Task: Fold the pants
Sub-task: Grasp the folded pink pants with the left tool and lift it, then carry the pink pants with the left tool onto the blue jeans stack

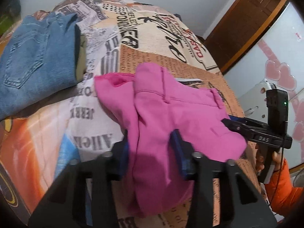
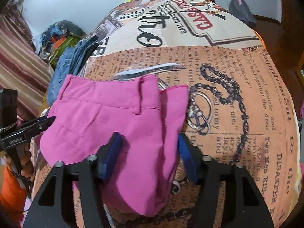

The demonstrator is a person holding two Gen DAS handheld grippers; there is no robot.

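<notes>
Pink pants (image 1: pixel 171 114) lie folded in a bundle on the printed bedspread (image 1: pixel 152 43), waistband and belt loops away from me. My left gripper (image 1: pixel 152 148) has its blue pads on either side of one end of the bundle, fabric draped between them. My right gripper (image 2: pixel 148 152) straddles the other end of the pants (image 2: pixel 114 114) the same way. Each gripper shows in the other's view: the right one (image 1: pixel 231 123) at the right edge, the left one (image 2: pixel 51 119) at the left edge, both with tips at the fabric.
A stack of folded blue jeans (image 1: pixel 36 57) lies on the bedspread to the left, also in the right wrist view (image 2: pixel 62 70). A dark garment (image 2: pixel 241 9) sits at the far corner. A wooden door (image 1: pixel 245 20) and a pale cabinet with pink hearts (image 1: pixel 281 72) stand right.
</notes>
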